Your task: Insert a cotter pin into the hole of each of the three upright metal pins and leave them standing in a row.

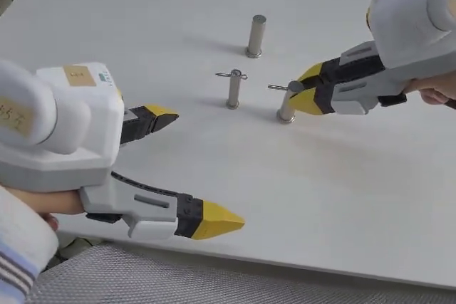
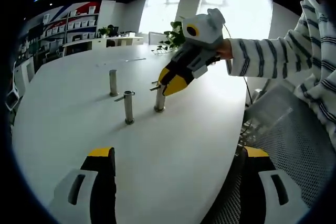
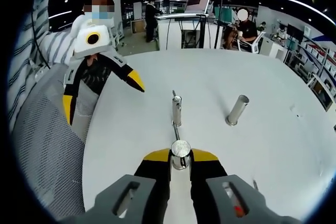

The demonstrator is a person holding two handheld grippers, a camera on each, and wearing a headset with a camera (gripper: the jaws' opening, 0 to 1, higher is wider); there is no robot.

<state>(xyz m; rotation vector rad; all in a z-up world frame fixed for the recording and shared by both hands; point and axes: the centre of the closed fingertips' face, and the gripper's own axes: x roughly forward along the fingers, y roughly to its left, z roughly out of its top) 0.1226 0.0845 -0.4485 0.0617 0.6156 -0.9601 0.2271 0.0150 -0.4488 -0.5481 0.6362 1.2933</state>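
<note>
The right tongs (image 1: 303, 90) are clenched round the head of one metal pin (image 1: 287, 107). It stands upright on the white bench (image 1: 320, 197), directly between their yellow tips. A cotter pin (image 1: 278, 87) pokes out of that pin's top on the side away from the tongs, lying level. In the right gripper view it runs straight ahead from the tips.

Just beyond its free end, further out from the right tongs, stands the middle metal pin (image 1: 234, 90). It is also upright, with a second cotter pin (image 1: 231, 74) sitting crosswise through its top. The third metal pin (image 1: 256, 35) stands apart from both. In the right gripper view it is ahead of those tongs and off to the right, upright on its base.

The left tongs (image 1: 191, 169) hang well short of all three pins. They are released, with the jaws spread wide and pointing toward the row. A striped sleeve (image 1: 18, 261) shows behind their handle, and the other hand (image 1: 431, 92) grips the body of the right tongs.
</note>
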